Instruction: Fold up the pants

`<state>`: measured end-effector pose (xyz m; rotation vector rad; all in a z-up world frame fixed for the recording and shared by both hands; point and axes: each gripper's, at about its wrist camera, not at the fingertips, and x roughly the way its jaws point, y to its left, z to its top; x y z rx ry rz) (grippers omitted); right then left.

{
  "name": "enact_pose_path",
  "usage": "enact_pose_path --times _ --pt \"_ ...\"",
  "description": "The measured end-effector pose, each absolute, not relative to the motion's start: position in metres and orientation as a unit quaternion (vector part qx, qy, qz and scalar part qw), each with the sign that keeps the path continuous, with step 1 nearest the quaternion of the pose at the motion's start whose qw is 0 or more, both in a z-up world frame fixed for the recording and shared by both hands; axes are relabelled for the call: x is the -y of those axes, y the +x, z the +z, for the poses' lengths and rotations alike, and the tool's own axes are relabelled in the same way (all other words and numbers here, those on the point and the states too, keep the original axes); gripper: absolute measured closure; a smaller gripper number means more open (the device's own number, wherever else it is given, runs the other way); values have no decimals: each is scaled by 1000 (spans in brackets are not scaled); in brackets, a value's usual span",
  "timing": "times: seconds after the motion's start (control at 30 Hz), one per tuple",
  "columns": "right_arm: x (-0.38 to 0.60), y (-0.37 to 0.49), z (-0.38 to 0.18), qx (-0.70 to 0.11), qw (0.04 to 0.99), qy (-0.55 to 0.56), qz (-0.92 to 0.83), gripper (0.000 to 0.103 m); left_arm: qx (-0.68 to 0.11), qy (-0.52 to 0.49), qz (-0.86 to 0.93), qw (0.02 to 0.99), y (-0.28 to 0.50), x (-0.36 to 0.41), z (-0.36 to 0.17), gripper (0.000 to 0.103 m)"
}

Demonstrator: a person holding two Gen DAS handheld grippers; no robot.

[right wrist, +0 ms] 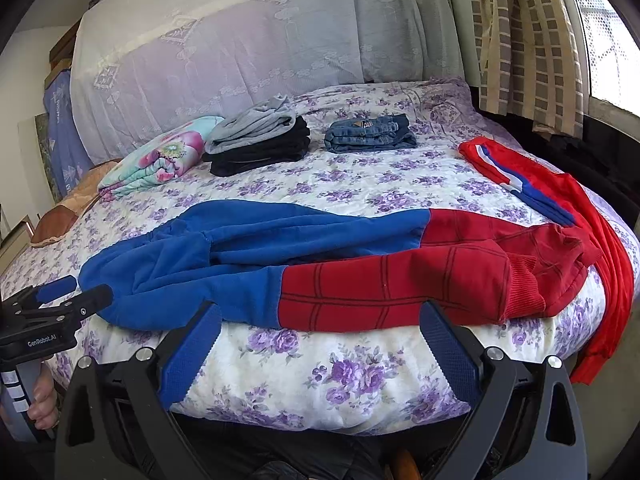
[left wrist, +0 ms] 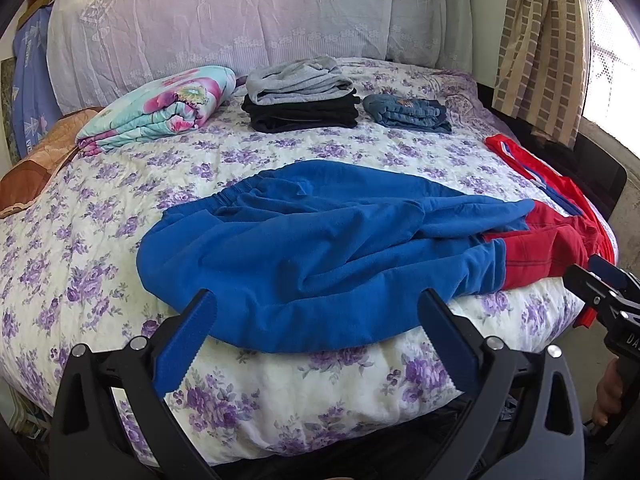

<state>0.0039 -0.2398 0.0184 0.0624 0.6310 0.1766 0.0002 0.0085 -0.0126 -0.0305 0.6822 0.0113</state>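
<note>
Both my left gripper (left wrist: pixel 316 344) and right gripper (right wrist: pixel 320 344) hang wide open and empty at the bed's (right wrist: pixel 360 392) near edge. Just beyond them the blue-and-red pants (right wrist: pixel 320 264) lie rumpled across the floral quilt, their cuffs touching a red garment (right wrist: pixel 576 216). Farther back sit a folded floral blanket (left wrist: pixel 168 108), stacked grey and black clothes (left wrist: pixel 300 96) and folded jeans (left wrist: pixel 408 114).

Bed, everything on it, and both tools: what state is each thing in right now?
Blue and red pants: unfolded, rumpled, spread along the near edge.
Red garment: unfolded, hanging over the edge.
Jeans: folded.
Grey and black stack: folded.
Floral blanket: folded.
Left tool: open, empty.
Right tool: open, empty.
</note>
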Motion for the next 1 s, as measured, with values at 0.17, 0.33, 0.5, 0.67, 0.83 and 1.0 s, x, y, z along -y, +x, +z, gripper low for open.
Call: enact_pose_path --times 0.17,0.33,0.5,0.67,0.83,1.0 --pt "240 4 18 -310 946 30 86 4 -334 -14 6 942 0 -9 -13 5" --pt "240 5 18 -309 947 30 86 4 -335 -16 6 942 1 -9 -13 5" --pt "238 4 18 -309 947 30 86 4 -336 -15 5 942 1 -10 -12 5" --pt "237 4 18 -309 947 31 86 4 -336 -16 5 942 1 -10 -12 5" --pt "239 5 18 -310 946 30 86 4 -337 -16 5 941 2 -10 -12 5" --pt "237 3 19 -310 946 30 86 4 -337 -14 9 941 0 -10 -15 5"
